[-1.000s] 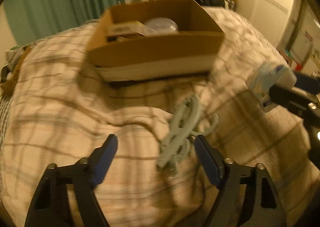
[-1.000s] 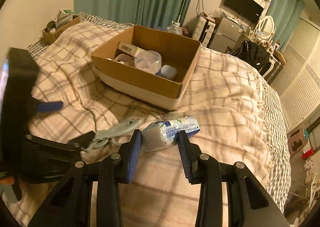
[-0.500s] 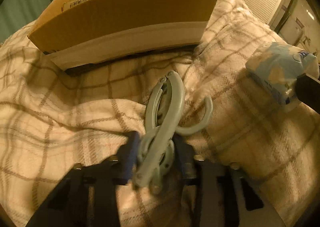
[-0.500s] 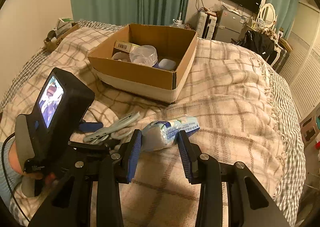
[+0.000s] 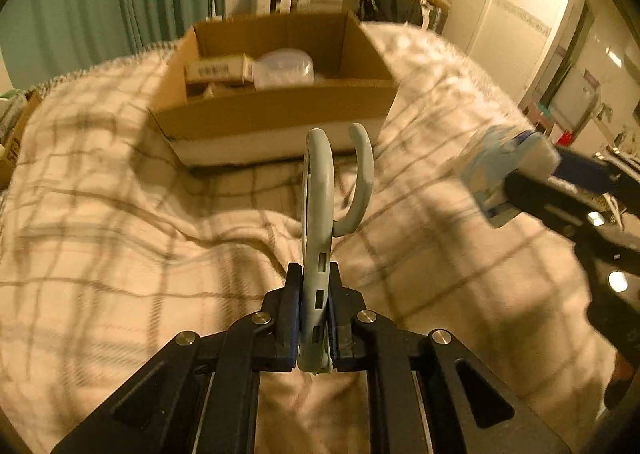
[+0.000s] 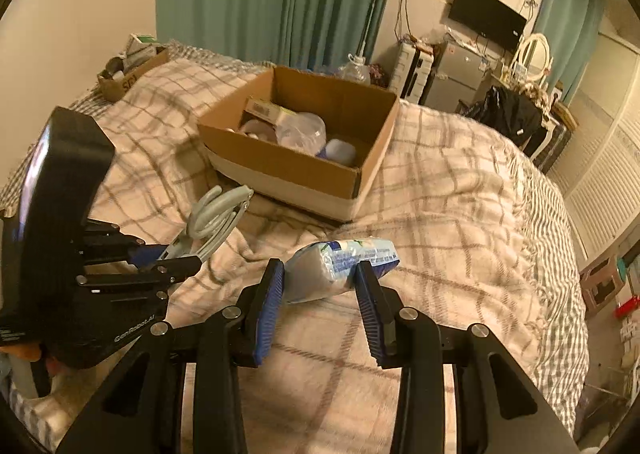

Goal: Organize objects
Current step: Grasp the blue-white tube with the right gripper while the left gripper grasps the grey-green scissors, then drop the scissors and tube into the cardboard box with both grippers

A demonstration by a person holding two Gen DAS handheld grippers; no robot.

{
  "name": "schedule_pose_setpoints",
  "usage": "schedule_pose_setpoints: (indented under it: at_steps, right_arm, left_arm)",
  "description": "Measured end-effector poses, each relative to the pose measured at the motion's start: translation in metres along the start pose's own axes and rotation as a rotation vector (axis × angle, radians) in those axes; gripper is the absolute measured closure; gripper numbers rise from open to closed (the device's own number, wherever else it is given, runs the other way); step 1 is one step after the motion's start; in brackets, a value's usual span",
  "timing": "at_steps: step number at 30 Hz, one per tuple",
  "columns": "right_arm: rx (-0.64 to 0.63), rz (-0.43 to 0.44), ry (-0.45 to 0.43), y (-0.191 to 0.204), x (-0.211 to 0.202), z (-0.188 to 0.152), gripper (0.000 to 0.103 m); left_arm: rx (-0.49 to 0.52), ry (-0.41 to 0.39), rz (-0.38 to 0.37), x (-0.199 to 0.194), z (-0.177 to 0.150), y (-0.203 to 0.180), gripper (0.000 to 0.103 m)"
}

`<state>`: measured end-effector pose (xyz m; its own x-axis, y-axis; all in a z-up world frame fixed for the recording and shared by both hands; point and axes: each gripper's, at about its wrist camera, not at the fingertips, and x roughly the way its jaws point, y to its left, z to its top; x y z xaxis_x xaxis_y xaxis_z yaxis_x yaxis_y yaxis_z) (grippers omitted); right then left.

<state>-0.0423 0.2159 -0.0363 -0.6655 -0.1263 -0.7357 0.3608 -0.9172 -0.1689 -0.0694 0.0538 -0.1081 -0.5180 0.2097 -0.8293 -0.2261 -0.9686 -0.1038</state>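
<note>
My left gripper (image 5: 314, 286) is shut on a pale grey folding hanger (image 5: 320, 198) and holds it above the plaid blanket, its hook pointing at the cardboard box (image 5: 276, 114). The hanger also shows in the right wrist view (image 6: 212, 214), held by the left gripper (image 6: 172, 254). My right gripper (image 6: 320, 278) is shut on a soft tissue pack (image 6: 340, 266) in blue and white wrap, lifted off the bed; the pack also shows in the left wrist view (image 5: 504, 170). The box (image 6: 288, 166) holds a small carton, a clear plastic container and a white round item.
The plaid blanket (image 6: 440, 214) covers the bed. A small cardboard box of clutter (image 6: 128, 70) sits at the far left of the bed. Green curtains, a fridge, a TV and a mirror stand beyond the bed. Storage items lie on the floor at right.
My left gripper closed on the hanger and lifted it off the blanket, turning it toward the box. My right gripper kept the tissue pack and rose slightly.
</note>
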Motion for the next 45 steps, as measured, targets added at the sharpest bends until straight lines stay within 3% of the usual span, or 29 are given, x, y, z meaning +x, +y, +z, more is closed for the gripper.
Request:
schedule_pose_setpoints:
  at_steps: [13,24,30,36,45]
  right_arm:
    - [-0.027,-0.04,-0.142,0.016,-0.078,0.035,0.067]
    - [-0.041,-0.062,-0.254,-0.001,-0.1,0.122,0.067]
    - [-0.029,-0.044,-0.26,-0.013,-0.075,0.169,0.067]
    - [-0.01,-0.029,-0.204,-0.025,-0.004,0.199,0.067]
    - [0.006,-0.002,-0.063,-0.036,0.12,0.19,0.067]
  left_arm:
    - [-0.007,-0.189,-0.002,-0.096,0.031,0.011,0.093]
    - [-0.013,-0.291,0.034,-0.137,0.104,0.028,0.093]
    - [0.017,-0.258,0.069,-0.106,0.151,0.033,0.093]
    - [0.015,-0.206,0.057,-0.052,0.181,0.04,0.093]
    - [0.013,-0.083,0.056,0.05,0.194,0.06,0.093]
